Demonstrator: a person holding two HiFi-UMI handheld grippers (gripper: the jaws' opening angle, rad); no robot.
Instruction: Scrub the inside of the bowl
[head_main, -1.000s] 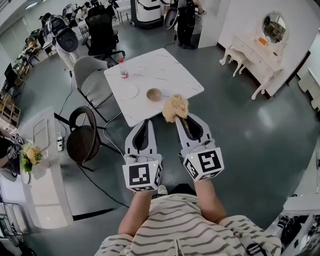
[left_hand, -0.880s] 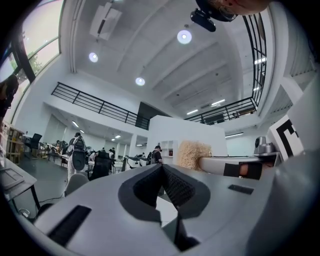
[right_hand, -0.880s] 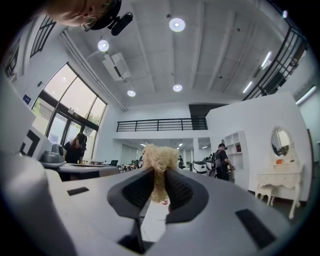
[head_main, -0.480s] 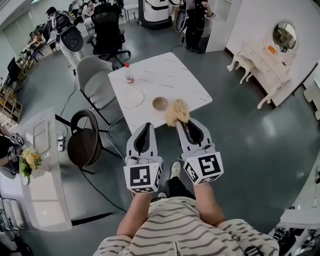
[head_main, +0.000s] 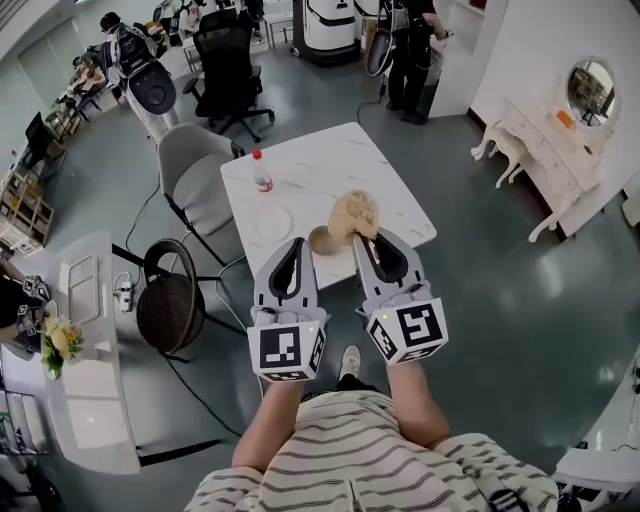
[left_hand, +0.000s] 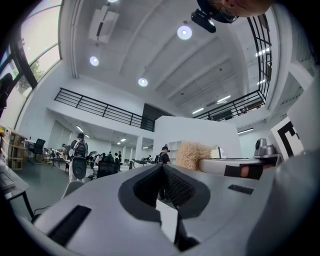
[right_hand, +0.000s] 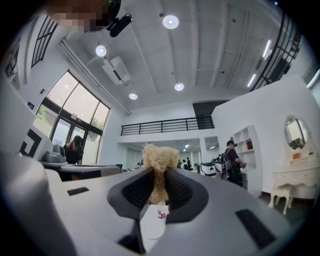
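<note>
A tan fibrous scrubber (head_main: 353, 215) is pinched in the fingers of the right gripper (head_main: 366, 238). On the left gripper (head_main: 296, 246) the fingers are pressed together, empty. The small bowl (head_main: 321, 240) sits near the white tabletop's (head_main: 330, 165) front edge. It is best steadied by its rim before the scrubber is lowered inside.

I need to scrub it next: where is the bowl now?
In the head view, the bowl sits at the near edge of the white table, between the plate and the right claw's scrubber.

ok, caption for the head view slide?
Right gripper holds a scrubber; bowl sits on the white table; left gripper empty.
</note>
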